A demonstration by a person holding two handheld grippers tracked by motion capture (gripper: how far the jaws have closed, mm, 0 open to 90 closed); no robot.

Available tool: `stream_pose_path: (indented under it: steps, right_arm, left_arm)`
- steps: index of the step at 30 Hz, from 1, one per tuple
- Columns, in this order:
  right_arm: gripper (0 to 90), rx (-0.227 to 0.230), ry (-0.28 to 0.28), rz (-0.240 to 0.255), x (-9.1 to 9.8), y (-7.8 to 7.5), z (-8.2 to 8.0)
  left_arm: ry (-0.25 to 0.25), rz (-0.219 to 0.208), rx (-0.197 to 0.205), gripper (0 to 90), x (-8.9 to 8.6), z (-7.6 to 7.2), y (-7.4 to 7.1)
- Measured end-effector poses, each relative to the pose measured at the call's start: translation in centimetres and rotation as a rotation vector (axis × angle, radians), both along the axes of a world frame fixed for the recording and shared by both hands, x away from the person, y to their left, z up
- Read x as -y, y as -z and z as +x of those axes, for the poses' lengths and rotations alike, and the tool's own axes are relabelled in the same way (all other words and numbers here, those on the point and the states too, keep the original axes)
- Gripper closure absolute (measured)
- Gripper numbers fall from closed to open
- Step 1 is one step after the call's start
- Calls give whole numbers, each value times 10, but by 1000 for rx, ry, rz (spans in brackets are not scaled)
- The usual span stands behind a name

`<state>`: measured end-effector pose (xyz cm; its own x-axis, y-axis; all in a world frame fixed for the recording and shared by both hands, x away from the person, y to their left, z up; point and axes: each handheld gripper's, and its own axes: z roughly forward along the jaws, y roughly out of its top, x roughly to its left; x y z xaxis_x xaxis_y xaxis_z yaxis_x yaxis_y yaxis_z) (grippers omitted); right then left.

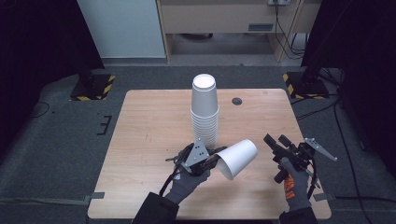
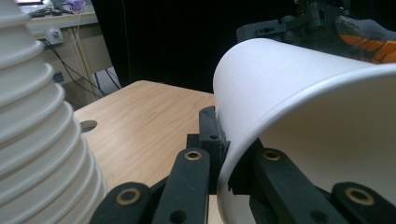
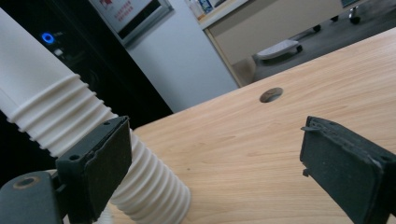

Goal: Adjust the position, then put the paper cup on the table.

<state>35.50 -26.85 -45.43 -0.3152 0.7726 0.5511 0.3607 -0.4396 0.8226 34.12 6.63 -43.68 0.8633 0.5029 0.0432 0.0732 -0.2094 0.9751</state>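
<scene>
1. Wooden table (image 1: 149,121), light grain, with a small round hole (image 1: 237,101) near its far edge, right of centre.
2. Stack of white paper cups (image 1: 204,109) stands upside down at table centre, bases up, rims nested in rings down to the tabletop. Upright, not tilted. In the left gripper view the stack (image 2: 37,140) is at the left edge; in the right gripper view (image 3: 70,126) it leans across the left side, but that is camera roll.
3. Left gripper (image 1: 211,160), held in a grey-gloved hand (image 1: 187,179), sits just in front of the stack's foot, jaws pointing right.
4. Its jaws are clamped on the rim wall of a single white paper cup (image 1: 238,157): one jaw outside the wall, the other inside the mouth, clear in the left gripper view (image 2: 303,121).
5. Single cup lies nearly level, off the table, held near the front centre just right of the stack's base. Long axis runs from front-left to back-right in the high view. Open mouth faces front-left toward the person; closed base points back-right and slightly up, toward the right gripper.
6. Cup is apart from the stack, near but not touching.
7. Right gripper (image 1: 278,142), in a grey and orange glove (image 1: 294,184), is held above the table's right side, pointing back-left. Jaws stand wide apart, nothing between them; right gripper view shows bare tabletop between the pads (image 3: 345,177).
8. Right gripper is near the cup's base, not touching.
</scene>
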Motion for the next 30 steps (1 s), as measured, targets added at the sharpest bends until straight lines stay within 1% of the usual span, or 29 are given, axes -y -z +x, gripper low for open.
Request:
stream_pose_path:
  steps: [2, 4, 5, 6, 7, 8, 9, 10, 11, 16, 17, 19, 22, 24, 25, 26, 27, 28, 29, 30]
  right_arm:
    - [95, -2, 3, -8, 0, 0, 0]
    - [96, -5, 9, -36, 1, 1, 0]
    - [98, -6, 12, -59, 2, 1, 0]
    - [99, -4, 13, -71, 3, 1, 0]
    - [99, -4, 13, -71, 3, 1, 0]
    - [100, -5, 15, -84, 3, 1, 0]
    - [102, -4, 20, -114, 3, 2, 0]
    - [102, -4, 20, -114, 3, 2, 0]
    - [102, -2, 20, -137, 3, 3, 1]
    - [103, -11, 17, -156, 2, 4, 1]
    - [103, -14, 16, -168, 3, 5, 1]
    - [103, -16, 18, -170, 3, 5, 2]
    - [103, -21, 16, -189, 3, 6, 2]
    - [103, -27, 21, -219, 3, 7, 2]
    - [103, -27, 21, -219, 3, 7, 2]
    - [102, -30, 19, -246, 3, 9, 2]
    - [102, -31, 19, -251, 2, 9, 3]
    - [102, -31, 19, -251, 2, 9, 3]
    - [102, -33, 17, -260, 2, 10, 2]
    - [102, -37, 16, -280, 1, 11, 2]
  left_arm:
    - [-2, 1, -5, 867, -3, 0, 0]
    - [-6, 3, -13, 867, -8, -1, 1]
    - [-8, 4, -18, 866, -11, -1, 2]
    - [-7, 6, -29, 866, -16, -1, 3]
    - [-7, 6, -29, 866, -16, -1, 3]
    - [-8, 8, -31, 866, -19, -1, 3]
    - [-8, 8, -36, 867, -21, -1, 3]
    - [-8, 9, -43, 867, -23, -2, 4]
    - [-9, 13, -48, 867, -26, -2, 5]
    - [-2, 21, -63, 866, -32, -4, 5]
    - [0, 24, -65, 867, -34, -4, 5]
    - [0, 30, -65, 867, -36, -6, 5]
    - [-5, 37, -70, 866, -41, -7, 7]
    - [-11, 40, -76, 867, -46, -8, 8]
    - [-16, 41, -79, 867, -48, -8, 9]
    - [-21, 42, -84, 867, -51, -8, 9]
    - [-27, 45, -89, 867, -56, -9, 10]
    - [-27, 45, -89, 867, -56, -9, 10]
    - [-30, 48, -92, 867, -58, -9, 11]
    - [-31, 50, -102, 867, -62, -9, 12]
